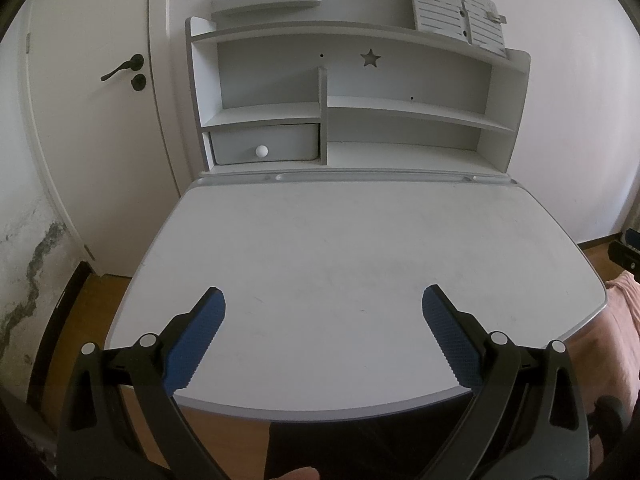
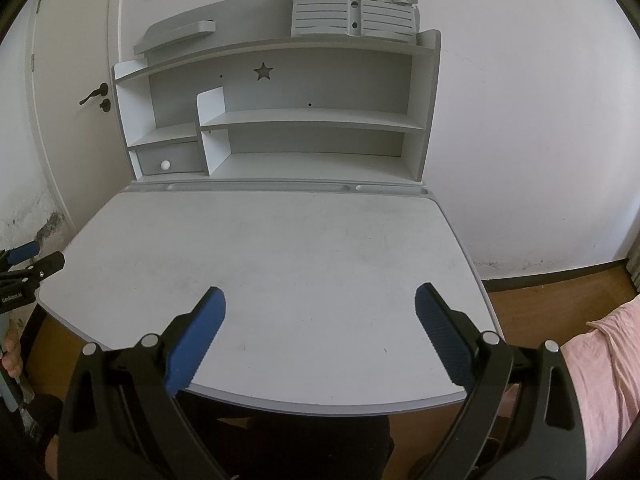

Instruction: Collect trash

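We face a white desk with a shelf unit against a white wall, a door to its left. Our left gripper hangs over the desk's near edge, jaws spread wide, gripping nothing. Our right gripper hangs likewise, jaws released and empty. Further out, the shelves hold a drawer and a grey bookstand. We see no trash in either view.
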### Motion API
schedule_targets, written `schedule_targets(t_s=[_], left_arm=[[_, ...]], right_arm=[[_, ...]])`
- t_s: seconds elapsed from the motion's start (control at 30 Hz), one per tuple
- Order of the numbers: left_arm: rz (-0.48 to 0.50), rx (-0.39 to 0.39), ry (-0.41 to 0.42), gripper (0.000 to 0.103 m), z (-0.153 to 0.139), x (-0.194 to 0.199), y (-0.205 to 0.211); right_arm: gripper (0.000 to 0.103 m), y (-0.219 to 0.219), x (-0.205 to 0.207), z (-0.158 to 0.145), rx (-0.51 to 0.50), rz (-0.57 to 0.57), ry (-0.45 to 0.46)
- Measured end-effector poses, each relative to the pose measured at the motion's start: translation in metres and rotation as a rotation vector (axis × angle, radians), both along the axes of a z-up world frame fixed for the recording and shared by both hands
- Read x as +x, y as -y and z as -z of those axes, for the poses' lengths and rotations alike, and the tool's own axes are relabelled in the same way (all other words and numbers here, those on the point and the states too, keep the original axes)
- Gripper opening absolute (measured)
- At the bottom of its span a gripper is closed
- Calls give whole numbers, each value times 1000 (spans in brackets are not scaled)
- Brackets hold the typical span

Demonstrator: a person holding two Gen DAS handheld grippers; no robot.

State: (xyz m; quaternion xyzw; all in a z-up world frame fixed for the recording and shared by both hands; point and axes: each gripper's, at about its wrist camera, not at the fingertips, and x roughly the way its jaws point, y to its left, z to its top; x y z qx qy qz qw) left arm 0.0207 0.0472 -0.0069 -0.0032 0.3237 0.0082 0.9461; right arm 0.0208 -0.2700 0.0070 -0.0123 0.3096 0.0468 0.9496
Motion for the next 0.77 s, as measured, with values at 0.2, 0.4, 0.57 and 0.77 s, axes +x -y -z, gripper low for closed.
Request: schedule_targets(t_s=[0.2,0.4,0.57,0.77], left_arm=[[6,0,-2,96,0,0,1],[16,17,6,96,0,-2,5],[15,17,6,96,-1,-2,6],[7,6,-9,96,2,1,3]], right_arm=[[92,-1,0,0,0,0,0],[92,1,0,0,-1,-1,-1],[92,2,0,0,-2,-4,-1],[92,3,-1,1,-2,-4,-3]])
